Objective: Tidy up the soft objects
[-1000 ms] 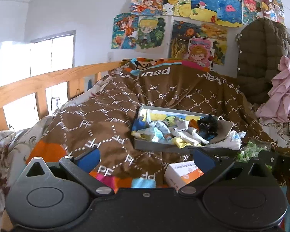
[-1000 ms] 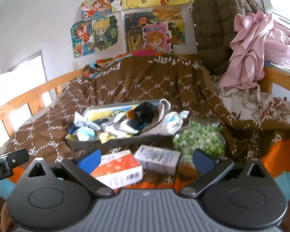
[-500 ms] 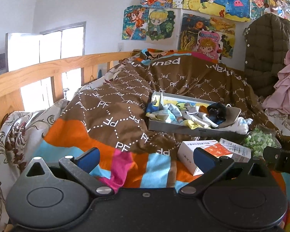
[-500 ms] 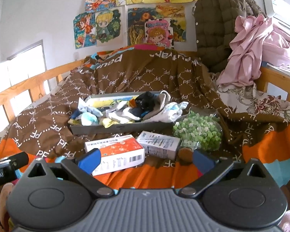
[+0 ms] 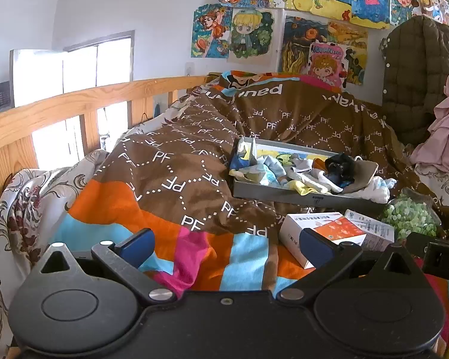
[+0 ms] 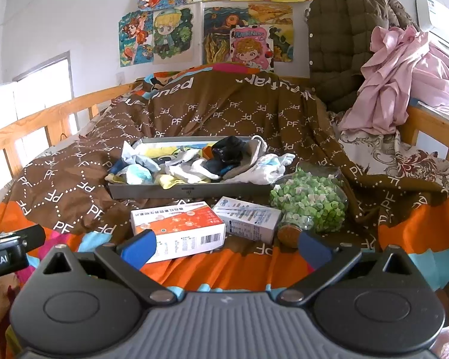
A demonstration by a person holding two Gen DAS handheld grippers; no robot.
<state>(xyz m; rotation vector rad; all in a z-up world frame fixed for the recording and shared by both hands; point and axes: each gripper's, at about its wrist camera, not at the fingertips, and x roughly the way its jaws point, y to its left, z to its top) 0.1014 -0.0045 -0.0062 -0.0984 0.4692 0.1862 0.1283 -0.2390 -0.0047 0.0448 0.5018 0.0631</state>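
A loose heap of small soft garments (image 6: 194,166), white, pale blue, yellow and black, fills a shallow grey tray (image 6: 191,191) lying flat on the brown quilt of the bed, with one white piece (image 6: 269,169) spilling over its right end

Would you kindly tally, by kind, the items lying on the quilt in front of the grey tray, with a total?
Cardboard boxes: 2, the orange and white box and the white and blue box
Bags of green and white pieces: 1, the clear bag
Total: 3
The socks piled in the grey tray overlap too much to count.
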